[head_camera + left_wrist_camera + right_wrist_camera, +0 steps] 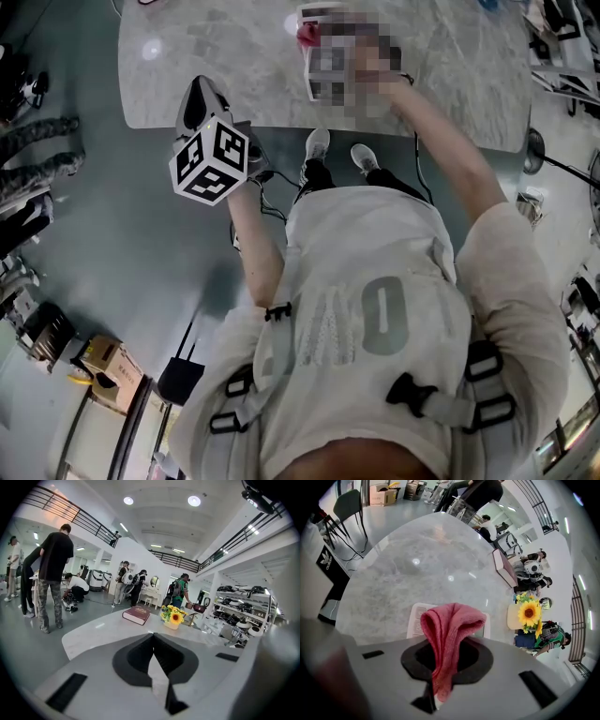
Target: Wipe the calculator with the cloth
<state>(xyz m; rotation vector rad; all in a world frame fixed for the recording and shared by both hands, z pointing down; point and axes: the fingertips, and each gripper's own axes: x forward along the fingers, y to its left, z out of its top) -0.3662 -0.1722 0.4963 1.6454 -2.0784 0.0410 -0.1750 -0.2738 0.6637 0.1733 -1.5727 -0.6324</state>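
Right gripper presents the cloth over the calculator

We hold the red cloth (450,620) in the closed jaws of the right gripper (442,677). Its folded loop projects past the tips as a wiping pad, above the white calculator (414,619), which lies flat on the surface (408,569). The left gripper (153,644), jaws closed on nothing, waits by the near edge, clear of the wiping path

the cloth (451,620) is pinkish red, the calculator (414,623) white, the table (408,569) pale grey and marble-veined, the book (136,615) maroon, the sunflowers (529,612) yellow.
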